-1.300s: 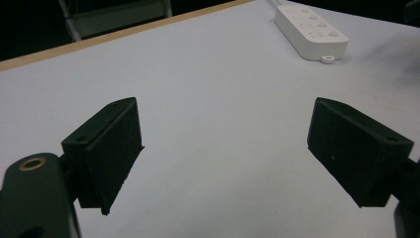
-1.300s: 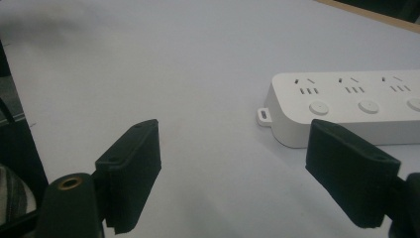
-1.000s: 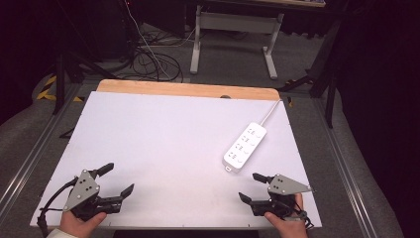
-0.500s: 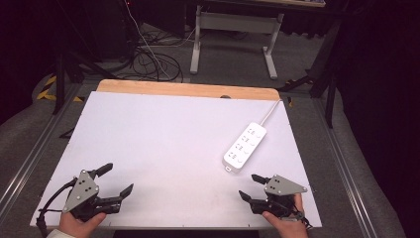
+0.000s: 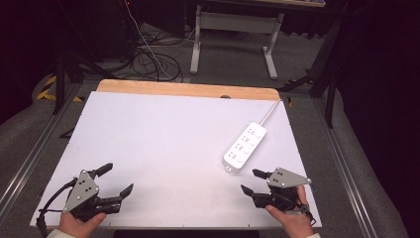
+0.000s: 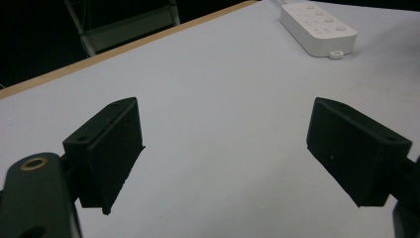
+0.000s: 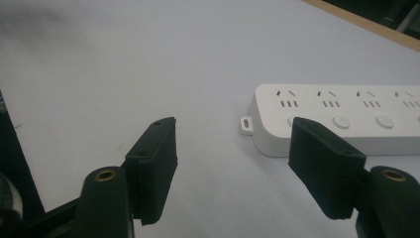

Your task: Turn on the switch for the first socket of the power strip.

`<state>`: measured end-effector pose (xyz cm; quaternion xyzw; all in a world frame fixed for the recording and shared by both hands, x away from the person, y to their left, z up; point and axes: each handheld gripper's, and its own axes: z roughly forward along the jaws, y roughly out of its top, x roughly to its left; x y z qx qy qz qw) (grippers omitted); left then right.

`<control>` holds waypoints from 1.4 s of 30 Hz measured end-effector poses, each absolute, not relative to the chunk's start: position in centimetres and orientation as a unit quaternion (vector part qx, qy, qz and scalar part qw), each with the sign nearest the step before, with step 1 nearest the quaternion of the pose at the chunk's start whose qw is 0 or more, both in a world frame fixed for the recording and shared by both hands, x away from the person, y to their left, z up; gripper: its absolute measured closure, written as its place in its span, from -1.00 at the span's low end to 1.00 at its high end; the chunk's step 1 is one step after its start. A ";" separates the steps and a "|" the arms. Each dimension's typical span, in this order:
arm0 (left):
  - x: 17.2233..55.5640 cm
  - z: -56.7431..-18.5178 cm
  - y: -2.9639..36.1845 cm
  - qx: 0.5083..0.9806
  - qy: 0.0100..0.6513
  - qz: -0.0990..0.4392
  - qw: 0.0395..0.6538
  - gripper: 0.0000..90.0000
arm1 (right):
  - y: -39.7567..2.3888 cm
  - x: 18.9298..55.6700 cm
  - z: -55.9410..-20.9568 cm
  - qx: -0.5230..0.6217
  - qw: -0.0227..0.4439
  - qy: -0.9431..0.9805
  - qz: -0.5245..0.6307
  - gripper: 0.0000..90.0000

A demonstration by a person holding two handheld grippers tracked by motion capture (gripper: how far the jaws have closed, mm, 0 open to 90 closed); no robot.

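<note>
Two claws low at near edge of white surface point(image 5: 163, 134), both empty.
L claw point(image 5: 118, 179) jaws wide, nothing btwn; white power strip point(image 5: 244, 146) lies right of centre, just beyond R claw point(image 5: 251, 181), jaws also wide, not touching it.

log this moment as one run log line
left gripper: open, near left edge, holds nothing | right gripper: open, just short of power strip | power strip: flat on white table, untouched
</note>
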<state>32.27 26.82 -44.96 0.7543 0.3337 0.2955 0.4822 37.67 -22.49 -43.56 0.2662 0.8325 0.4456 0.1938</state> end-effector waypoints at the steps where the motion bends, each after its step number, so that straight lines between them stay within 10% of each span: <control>1: 32.3 -45.0 26.8 0.754 0.334 0.295 0.482 -0.67 | -22.5 37.7 -43.4 0.266 0.194 0.834 0.444 -0.20; 42: 32.3 -45.0 26.8 0.761 0.332 0.296 0.473 -0.65 | -22.7 41.9 -37.2 0.299 0.230 0.824 0.423 0.04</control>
